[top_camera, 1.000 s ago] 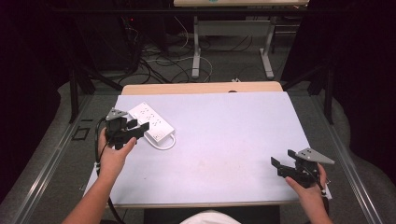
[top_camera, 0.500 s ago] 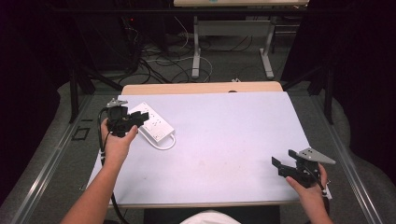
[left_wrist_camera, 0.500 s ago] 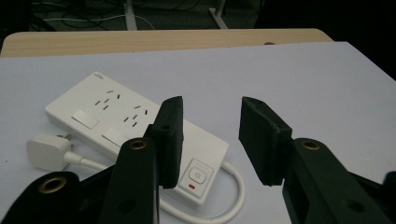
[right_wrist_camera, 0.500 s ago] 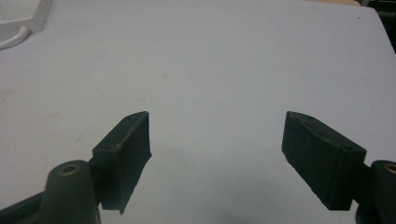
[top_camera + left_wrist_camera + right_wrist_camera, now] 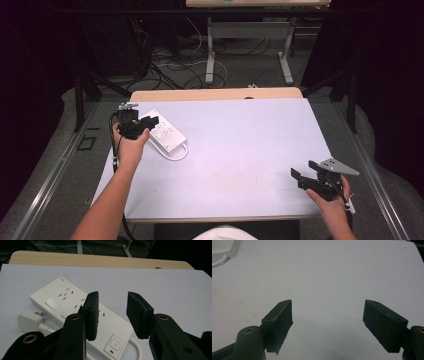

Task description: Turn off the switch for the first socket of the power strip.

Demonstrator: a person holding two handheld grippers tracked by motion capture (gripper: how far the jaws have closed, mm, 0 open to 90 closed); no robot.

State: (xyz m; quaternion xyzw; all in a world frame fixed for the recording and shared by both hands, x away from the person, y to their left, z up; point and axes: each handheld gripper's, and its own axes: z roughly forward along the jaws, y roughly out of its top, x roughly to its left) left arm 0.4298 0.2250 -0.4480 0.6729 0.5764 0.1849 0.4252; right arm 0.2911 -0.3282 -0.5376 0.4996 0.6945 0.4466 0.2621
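My right gripper (image 5: 306,178) idles spread, near edge. Left gripper (image 5: 111,312) spread over the power strip (image 5: 82,315), far-left on table (image 5: 240,150). Looks rigid, light, slick plastic; I'd pinch across its width, clear of cord (image 5: 136,346).

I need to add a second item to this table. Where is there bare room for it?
The wide middle between the power strip and the right tool is bare, as is the far right corner. The far left is crowded by the strip, its plug and the left tool.
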